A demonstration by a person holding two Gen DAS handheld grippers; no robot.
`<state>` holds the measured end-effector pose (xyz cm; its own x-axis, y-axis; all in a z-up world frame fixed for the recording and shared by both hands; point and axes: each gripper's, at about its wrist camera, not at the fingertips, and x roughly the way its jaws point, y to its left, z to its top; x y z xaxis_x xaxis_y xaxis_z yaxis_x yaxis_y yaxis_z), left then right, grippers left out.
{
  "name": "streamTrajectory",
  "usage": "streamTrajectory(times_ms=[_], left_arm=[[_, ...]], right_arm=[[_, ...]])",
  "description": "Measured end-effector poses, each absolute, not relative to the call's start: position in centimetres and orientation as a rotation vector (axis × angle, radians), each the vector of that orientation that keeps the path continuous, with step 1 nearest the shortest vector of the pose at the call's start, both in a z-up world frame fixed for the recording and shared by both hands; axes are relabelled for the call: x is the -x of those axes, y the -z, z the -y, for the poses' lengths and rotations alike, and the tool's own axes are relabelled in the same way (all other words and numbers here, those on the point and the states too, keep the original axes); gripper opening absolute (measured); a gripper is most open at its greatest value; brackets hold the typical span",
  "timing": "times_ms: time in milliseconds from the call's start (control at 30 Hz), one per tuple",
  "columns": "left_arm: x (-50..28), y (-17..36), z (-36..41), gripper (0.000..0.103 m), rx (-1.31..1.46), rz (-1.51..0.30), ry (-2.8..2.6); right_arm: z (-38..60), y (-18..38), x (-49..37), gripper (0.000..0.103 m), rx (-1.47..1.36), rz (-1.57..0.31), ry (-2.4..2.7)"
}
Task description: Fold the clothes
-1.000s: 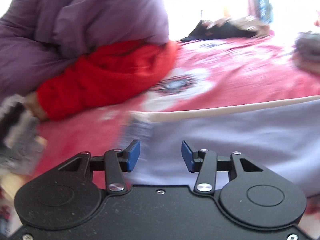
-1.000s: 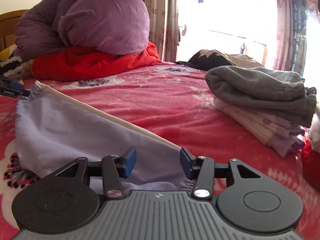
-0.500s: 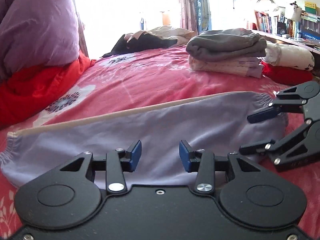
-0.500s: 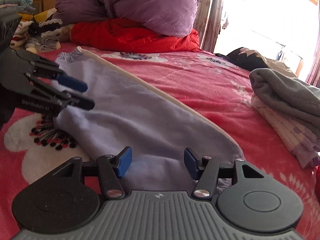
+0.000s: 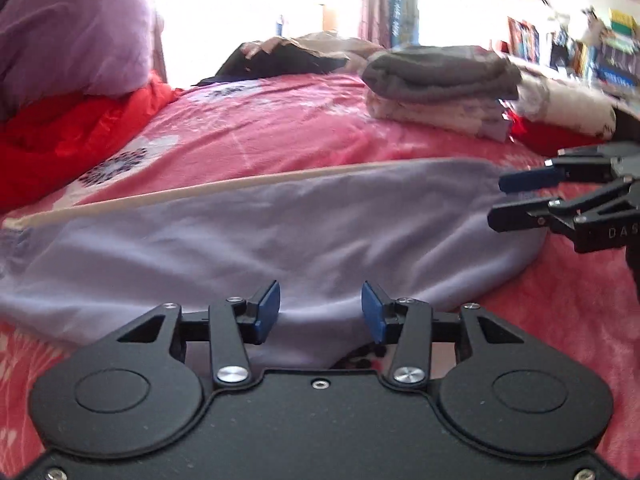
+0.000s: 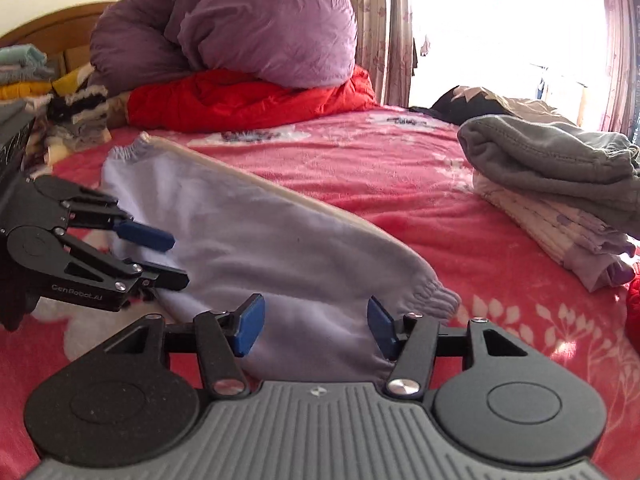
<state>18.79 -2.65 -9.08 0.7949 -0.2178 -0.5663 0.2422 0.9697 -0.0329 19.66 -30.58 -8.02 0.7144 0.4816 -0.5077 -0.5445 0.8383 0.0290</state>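
- I see a pink-red bedspread (image 6: 400, 184) with white flower and leaf prints; it covers the whole bed.
- At the head of the bed a big purple duvet (image 6: 256, 28) lies bunched on a red padded quilt (image 6: 248, 98).
- Behind them stands a wooden headboard (image 6: 60, 16).
- Left of the quilt I see small heaps of mixed fabrics, striped black and white (image 6: 76, 114), and yellow and pale green ones (image 6: 24, 72), too blurred to name.
- Beige curtains (image 6: 384, 20) hang beside a very bright window (image 6: 500, 20).
- In the left wrist view, a shelf with books (image 5: 568, 48) stands at the far right, blurred.
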Motion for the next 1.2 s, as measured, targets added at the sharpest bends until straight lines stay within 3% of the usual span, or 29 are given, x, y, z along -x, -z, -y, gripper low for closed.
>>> streamTrajectory(times_ms=[233, 433, 633, 800, 1000, 1200], left_arm=[[-17.8, 8.8, -11.1, 0.044, 0.403, -0.585, -0.043], [-20.2, 8.1, -11.6, 0.044, 0.449, -0.544, 0.020], [-22.4, 10.4, -10.1, 0.043, 0.039, -0.633, -0.065], [-22.5, 9.1, -8.1, 0.044, -0.040, -0.556, 0.016], [-26.1, 11.1, -2.6, 0.045, -0.233, -0.566, 0.142], [-28.5, 10.5, -8.3, 0.045, -0.155, -0.604, 0.026]], right_arm=[[26.7, 8.5, -19.6, 0.058, 0.152, -0.508, -0.612], [23.6, 9.6, -19.2, 0.060, 0.195, -0.529, -0.666], [21.5, 11.4, -19.2, 0.062, 0.312, -0.571, -0.692], [21.7, 11.0, -19.3, 0.063, 0.288, -0.571, -0.717], [22.2, 10.6, -19.8, 0.062, 0.205, -0.572, -0.763], [22.3, 11.2, -20.2, 0.062, 0.195, -0.620, -0.794]])
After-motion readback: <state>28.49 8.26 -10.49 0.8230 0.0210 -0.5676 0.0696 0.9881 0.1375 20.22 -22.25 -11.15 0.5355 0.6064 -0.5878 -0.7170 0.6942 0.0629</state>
